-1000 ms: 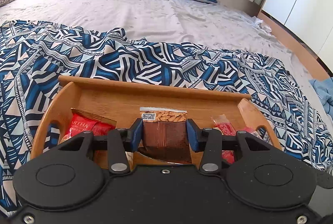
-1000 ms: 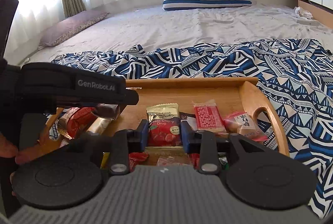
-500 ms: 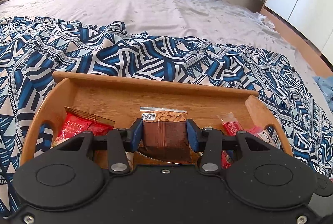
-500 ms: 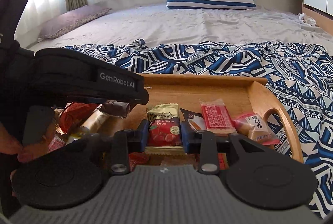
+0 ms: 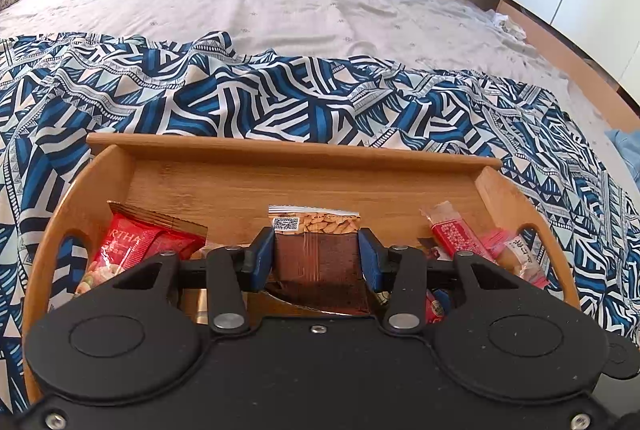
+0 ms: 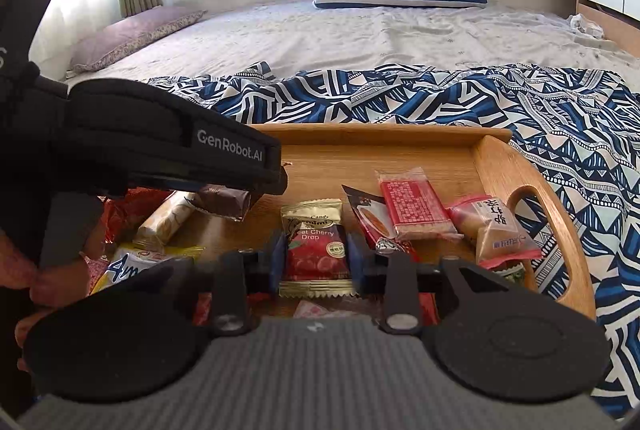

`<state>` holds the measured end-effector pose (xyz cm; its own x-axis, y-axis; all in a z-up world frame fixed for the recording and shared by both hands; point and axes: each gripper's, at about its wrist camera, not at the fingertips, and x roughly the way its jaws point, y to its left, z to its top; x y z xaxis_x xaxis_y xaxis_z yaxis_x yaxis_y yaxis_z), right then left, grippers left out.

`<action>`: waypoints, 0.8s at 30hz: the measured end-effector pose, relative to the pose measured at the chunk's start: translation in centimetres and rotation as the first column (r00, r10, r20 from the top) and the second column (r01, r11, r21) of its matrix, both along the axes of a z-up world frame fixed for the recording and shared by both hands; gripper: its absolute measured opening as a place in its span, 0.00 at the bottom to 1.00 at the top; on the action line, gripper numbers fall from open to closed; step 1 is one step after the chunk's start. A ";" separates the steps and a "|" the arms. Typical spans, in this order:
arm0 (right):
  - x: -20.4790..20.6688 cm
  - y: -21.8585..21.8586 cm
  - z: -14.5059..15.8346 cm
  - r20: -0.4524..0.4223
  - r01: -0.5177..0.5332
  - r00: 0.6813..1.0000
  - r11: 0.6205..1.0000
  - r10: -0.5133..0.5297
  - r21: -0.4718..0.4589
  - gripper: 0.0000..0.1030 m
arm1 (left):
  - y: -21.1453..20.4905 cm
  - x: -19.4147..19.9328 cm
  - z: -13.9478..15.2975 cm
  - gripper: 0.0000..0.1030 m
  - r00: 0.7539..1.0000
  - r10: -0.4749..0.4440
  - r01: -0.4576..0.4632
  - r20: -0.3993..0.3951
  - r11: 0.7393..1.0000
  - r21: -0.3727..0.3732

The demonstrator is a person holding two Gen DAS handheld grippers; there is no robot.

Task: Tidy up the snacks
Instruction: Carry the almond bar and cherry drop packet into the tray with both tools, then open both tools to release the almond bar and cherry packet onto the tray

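Brown foil fills my left claw (image 5: 316,258): in the left wrist view its blue pads are closed on the flanks of a peanut bar packet (image 5: 316,250), held above the middle of the wooden tray (image 5: 292,154), which lies on the patterned blue cloth (image 5: 240,102) over the bed. A red nut bag (image 5: 132,250) lies at the tray's left end, and a red wafer packet (image 5: 452,238) at the right. I judge the bar light and fairly stiff, its wrapper slick and crinkly, so the flat sides are the place to grip, not the crimped seals.

In the right wrist view my right claw (image 6: 314,258) is clamped on a cherry drop sachet (image 6: 316,242), low over the tray's near middle. It looks soft, near weightless and likely to slide, so I hold its body, not the gold seams. My left claw's black housing (image 6: 168,150) reaches in from the left with the bar at its tip. More packets lie to the right, near the tray handle (image 6: 532,198).
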<state>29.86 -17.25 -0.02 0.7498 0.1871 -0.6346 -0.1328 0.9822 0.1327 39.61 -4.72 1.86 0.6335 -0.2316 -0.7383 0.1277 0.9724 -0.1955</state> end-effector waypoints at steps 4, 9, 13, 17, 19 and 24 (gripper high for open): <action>0.0 0.1 0.0 0.002 -0.001 1.000 1.000 0.001 -0.003 0.37 | -0.1 0.0 -0.3 0.41 1.000 0.002 -0.002 -0.004 1.000 0.016; -0.1 0.1 -0.1 0.007 -0.002 1.000 1.000 0.002 -0.006 0.37 | -0.2 0.0 -0.3 0.41 1.000 0.002 -0.002 -0.003 1.000 0.022; -0.1 0.1 0.0 0.005 -0.002 1.000 1.000 0.002 -0.001 0.41 | -0.2 0.0 -0.3 0.42 1.000 0.010 -0.010 -0.006 0.999 0.030; -0.2 0.1 0.1 0.001 -0.001 1.000 1.000 0.001 0.006 0.46 | -0.1 -0.1 -0.2 0.44 1.000 0.009 -0.008 -0.016 1.000 0.028; -0.3 0.1 0.2 0.002 0.000 1.000 1.000 0.000 0.009 0.46 | 0.0 -0.3 -0.1 0.48 1.000 0.011 -0.010 -0.020 1.000 0.025; -1.1 0.2 0.9 0.017 -0.003 1.000 1.000 0.003 0.005 0.50 | 0.3 -1.4 1.1 0.72 1.000 0.026 -0.026 0.006 0.999 0.041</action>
<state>28.75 -17.02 0.86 0.7599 0.1923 -0.6210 -0.1381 0.9812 0.1349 38.17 -4.42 2.98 0.6429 -0.1849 -0.7433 0.1031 0.9825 -0.1552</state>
